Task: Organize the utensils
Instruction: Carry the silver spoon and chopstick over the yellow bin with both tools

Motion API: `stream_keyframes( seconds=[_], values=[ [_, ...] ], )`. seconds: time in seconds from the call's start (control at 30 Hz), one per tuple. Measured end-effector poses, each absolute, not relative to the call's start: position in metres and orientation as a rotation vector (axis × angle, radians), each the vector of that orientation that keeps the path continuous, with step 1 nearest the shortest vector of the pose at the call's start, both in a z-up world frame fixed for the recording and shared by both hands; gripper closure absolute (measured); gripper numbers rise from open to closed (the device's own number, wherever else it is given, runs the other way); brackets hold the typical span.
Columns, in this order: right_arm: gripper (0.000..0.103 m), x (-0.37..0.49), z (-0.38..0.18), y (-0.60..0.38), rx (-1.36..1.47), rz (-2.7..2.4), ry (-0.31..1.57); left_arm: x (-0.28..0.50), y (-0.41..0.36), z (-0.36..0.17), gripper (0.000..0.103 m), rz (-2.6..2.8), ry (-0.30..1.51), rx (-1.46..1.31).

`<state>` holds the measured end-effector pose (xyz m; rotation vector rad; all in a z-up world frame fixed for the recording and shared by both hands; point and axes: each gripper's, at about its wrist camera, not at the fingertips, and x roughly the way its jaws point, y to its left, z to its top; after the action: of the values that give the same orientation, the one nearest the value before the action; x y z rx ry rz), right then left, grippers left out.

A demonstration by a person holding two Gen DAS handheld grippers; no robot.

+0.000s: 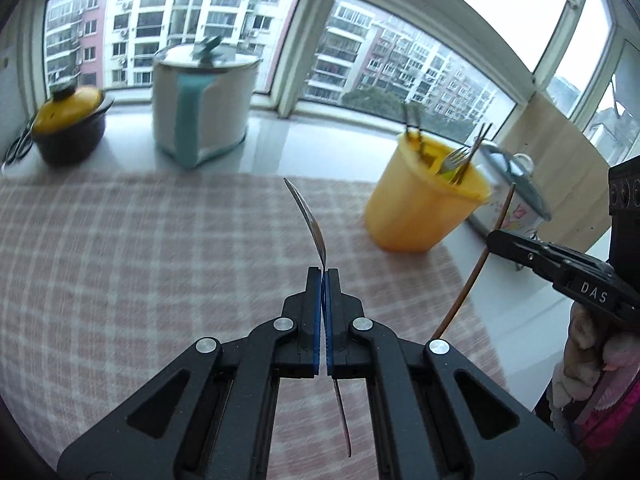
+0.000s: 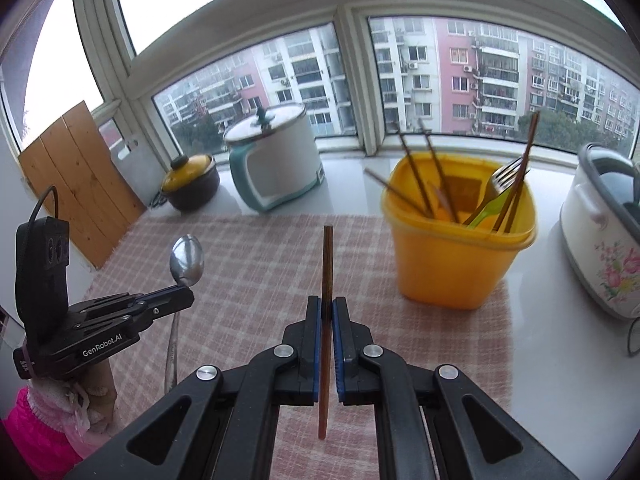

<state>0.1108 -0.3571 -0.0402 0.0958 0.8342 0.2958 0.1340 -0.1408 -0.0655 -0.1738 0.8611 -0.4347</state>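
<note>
The left gripper (image 1: 323, 270) clamps a spoon (image 1: 310, 216) mid-handle; the right gripper (image 2: 327, 300) pinches 1 wooden chopstick (image 2: 327, 264) above the cloth (both light, stiff, slippery), near the yellow bucket (image 2: 460, 264).

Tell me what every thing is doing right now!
Left gripper: shut on the spoon.
Right gripper: shut on a brown chopstick.
Yellow bucket: upright, holding chopsticks and a fork.
White pot: lid on.
Small brown pot: yellow lid on.

Lidded white pot (image 2: 276, 156), yellow-lidded casserole (image 2: 191, 182), perhaps scissors (image 1: 18, 146) beside.
</note>
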Motion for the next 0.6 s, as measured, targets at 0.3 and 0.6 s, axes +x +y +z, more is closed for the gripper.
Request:
stream_keyframes(
  seconds=[0.3, 0.6],
  values=[
    [0.100, 0.106, -0.009, -0.386, 0.094, 0.280, 0.752, 0.150, -0.185, -0.038, 0.103, -0.498, 0.787, -0.161],
    [0.100, 0.112, 0.032, -0.422, 0.120, 0.278, 0.694, 0.177, -0.231, -0.007, 0.103, -0.546, 0.711, -0.157]
  ],
)
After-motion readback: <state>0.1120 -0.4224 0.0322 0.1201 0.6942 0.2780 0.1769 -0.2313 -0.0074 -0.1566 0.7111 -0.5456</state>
